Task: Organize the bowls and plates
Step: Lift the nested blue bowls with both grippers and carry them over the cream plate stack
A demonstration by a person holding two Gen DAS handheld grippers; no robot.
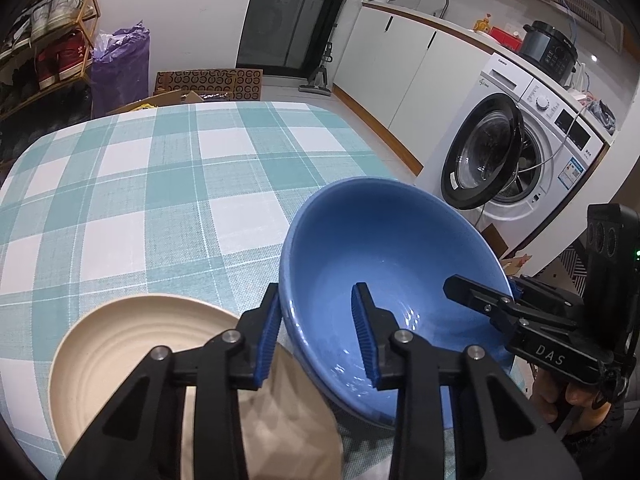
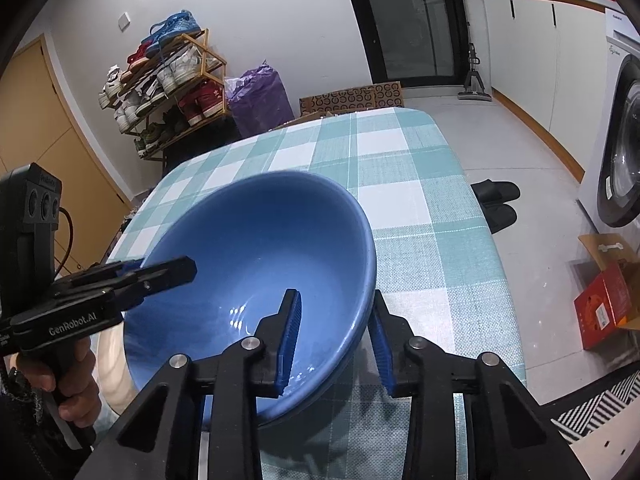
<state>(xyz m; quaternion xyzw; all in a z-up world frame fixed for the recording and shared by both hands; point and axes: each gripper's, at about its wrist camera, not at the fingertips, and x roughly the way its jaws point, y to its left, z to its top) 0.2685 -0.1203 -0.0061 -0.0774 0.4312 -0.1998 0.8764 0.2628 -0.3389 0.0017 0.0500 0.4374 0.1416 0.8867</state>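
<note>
Straddling the rim, the left gripper (image 1: 318, 334) pinches the wall of the blue bowl (image 1: 384, 248) at its nine o'clock side, one pad inside and one outside. The right gripper (image 2: 334, 342) pinches the opposite rim at three o'clock, so the bowl is likely balanced for a two-handed lift. It sits on the checked table (image 1: 160, 184), with the beige plate (image 1: 120, 344) just beside it at eight o'clock.

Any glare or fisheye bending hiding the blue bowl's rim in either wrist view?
Left wrist: sharp; small glints low inside the blue bowl, rim clear; tablecloth checks curve outward from lens distortion. Right wrist: similar highlights in the bowl's bottom, rim readable, dark vignette at the corners.
</note>
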